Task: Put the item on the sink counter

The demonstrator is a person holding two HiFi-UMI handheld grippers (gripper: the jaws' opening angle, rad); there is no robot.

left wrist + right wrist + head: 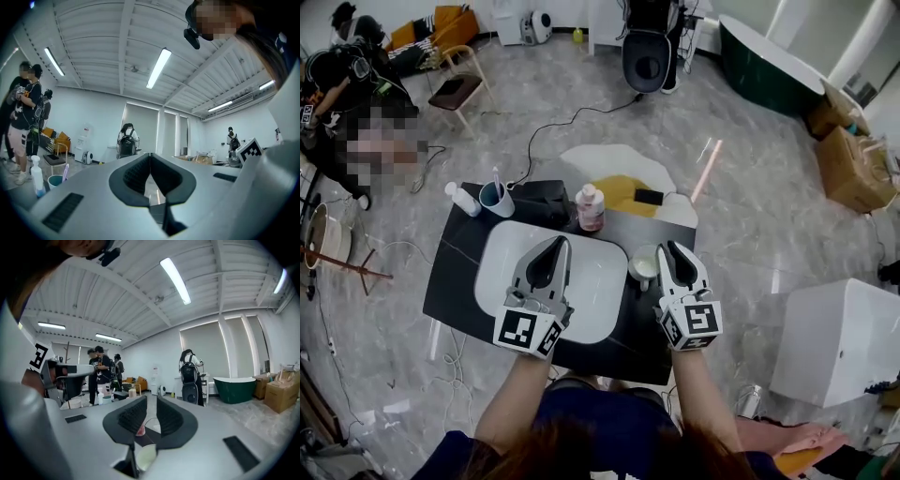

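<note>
1. The white cup [644,266] stands on the black desk [461,274], at 3 o'clock of the basin [598,286]. It looks placed!
2. The right gripper [668,248] is just beside the cup, its fingers a narrow gap apart and holding nothing.
3. The left gripper [560,242] is over the basin, fingers together, empty.
4. What's left is probably only backing away.

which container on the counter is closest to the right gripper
The white cup, just left of the right gripper. The pump bottle, blue cup and white bottle stand farther back on the counter.
</note>
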